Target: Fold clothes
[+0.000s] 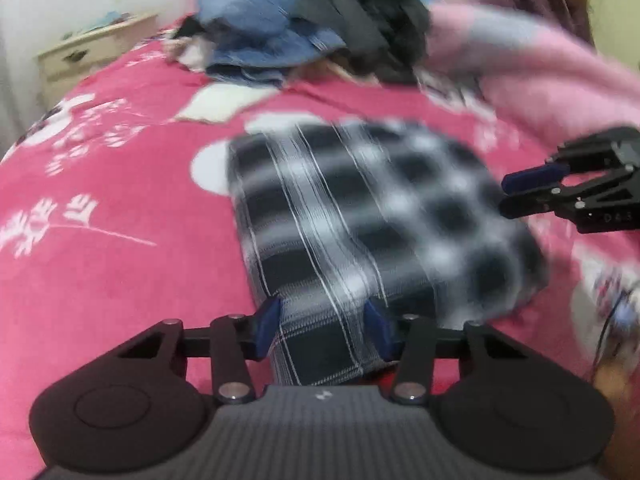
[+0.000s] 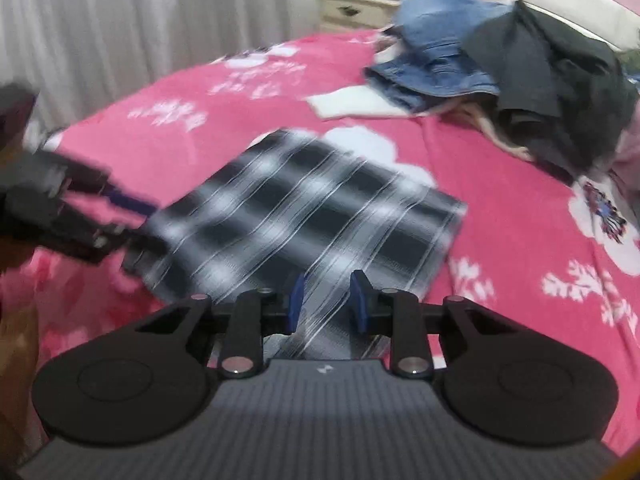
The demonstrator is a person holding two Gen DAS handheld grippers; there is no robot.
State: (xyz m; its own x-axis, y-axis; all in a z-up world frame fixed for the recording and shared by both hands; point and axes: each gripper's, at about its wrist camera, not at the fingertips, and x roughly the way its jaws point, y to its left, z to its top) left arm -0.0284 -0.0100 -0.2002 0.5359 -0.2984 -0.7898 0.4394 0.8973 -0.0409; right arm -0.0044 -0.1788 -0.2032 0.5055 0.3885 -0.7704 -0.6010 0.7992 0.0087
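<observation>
Jaws of both grippers straddle the plaid shirt's [image 1: 360, 216] near edge; whether either clamps it is unclear.
Soft, light, floppy: grip at the hem corners.

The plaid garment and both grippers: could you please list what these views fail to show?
- Plaid garment: motion blur hides its folds in both views.
- Left gripper: blur hides whether its pads press the cloth.
- Right gripper: same doubt.
- Clothes pile: cut off by the right wrist view's edge.
</observation>
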